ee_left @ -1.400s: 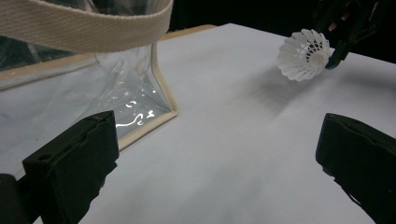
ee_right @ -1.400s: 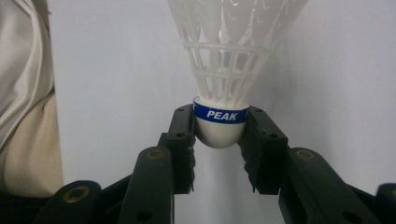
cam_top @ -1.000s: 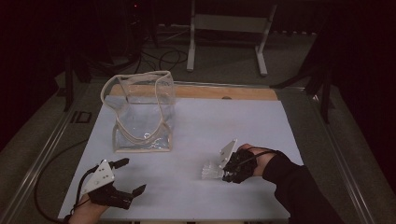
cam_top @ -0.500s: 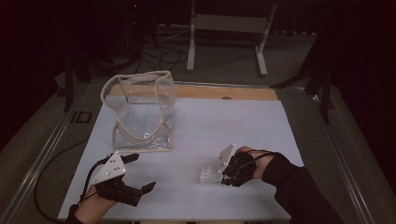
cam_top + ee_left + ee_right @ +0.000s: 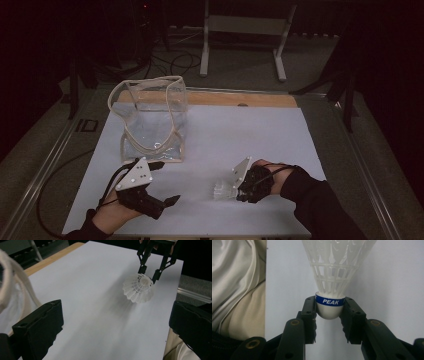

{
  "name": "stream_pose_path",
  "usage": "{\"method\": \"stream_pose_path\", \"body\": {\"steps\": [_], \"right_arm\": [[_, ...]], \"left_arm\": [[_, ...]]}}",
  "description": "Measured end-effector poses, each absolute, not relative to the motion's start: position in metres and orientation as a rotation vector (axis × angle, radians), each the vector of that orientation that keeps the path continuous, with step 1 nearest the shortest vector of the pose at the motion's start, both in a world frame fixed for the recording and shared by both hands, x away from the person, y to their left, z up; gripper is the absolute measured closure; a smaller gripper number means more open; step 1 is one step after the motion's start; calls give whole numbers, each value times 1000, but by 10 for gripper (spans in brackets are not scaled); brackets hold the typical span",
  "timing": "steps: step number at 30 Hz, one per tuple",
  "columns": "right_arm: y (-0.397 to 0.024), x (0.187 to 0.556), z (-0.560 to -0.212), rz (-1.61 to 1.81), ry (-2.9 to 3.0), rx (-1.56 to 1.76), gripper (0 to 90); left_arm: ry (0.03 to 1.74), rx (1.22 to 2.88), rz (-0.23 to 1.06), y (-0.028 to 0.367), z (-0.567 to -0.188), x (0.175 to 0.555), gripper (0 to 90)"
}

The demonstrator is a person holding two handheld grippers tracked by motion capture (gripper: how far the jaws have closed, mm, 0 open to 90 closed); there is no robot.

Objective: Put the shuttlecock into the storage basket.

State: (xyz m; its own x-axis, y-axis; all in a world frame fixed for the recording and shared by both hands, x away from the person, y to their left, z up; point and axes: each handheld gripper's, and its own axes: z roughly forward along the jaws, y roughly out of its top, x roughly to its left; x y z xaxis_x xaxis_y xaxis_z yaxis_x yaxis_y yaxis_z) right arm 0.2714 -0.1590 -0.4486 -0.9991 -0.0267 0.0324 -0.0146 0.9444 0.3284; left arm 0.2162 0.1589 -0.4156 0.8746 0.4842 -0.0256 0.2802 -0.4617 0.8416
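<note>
The right gripper's (image 5: 329,312) jaws pinched the shuttlecock (image 5: 332,277) by its rounded cork, the stiffest hold; its light plastic skirt looked crushable. It hung low over the white sheet, well apart from the clear bag (image 5: 152,120). The left gripper (image 5: 167,202) stood spread, empty.

The shuttlecock (image 5: 329,277) is white plastic, with a lattice skirt flaring from a rounded cork base ringed by a blue band lettered PEAK. Its base sits pinched between two black jaws, skirt pointing away from them. In the high view it (image 5: 221,190) lies low over the white table (image 5: 240,130), lower centre of the frame.
</note>
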Motion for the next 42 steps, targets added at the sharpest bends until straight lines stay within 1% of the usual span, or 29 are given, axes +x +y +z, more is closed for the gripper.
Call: {"method": "stream_pose_path", "body": {"steps": [7,13,15,17,18,22,26,31,33,36,42], "right_arm": [[-157,267,-449,-520,-3055,48,661],[-154,264,-449,-514,-3054,74,661],[-153,263,-448,-521,-3054,79,661],[-152,263,-447,-520,-3057,81,661],[-151,263,-447,-523,-3053,92,661],[-149,262,-447,-526,-3057,103,662],[-148,261,-447,-530,-3056,107,661],[-147,260,-446,-533,-3055,115,661],[-146,260,-446,-535,-3055,125,661],[-145,259,-446,-532,-3058,124,661],[-143,260,-448,-532,-3060,139,662]], "left_arm": [[507,2115,244,140,-416,221,22],[448,2149,204,120,-421,229,71],[445,2158,189,116,-422,232,80],[445,2171,203,110,-424,234,93],[442,2176,194,108,-425,235,93],[430,2199,158,99,-430,242,142],[427,2219,142,92,-433,247,156],[408,2244,95,86,-440,254,231],[407,2256,77,83,-443,255,281],[390,2285,56,78,-448,257,304],[349,2334,18,67,-455,258,402]]}}
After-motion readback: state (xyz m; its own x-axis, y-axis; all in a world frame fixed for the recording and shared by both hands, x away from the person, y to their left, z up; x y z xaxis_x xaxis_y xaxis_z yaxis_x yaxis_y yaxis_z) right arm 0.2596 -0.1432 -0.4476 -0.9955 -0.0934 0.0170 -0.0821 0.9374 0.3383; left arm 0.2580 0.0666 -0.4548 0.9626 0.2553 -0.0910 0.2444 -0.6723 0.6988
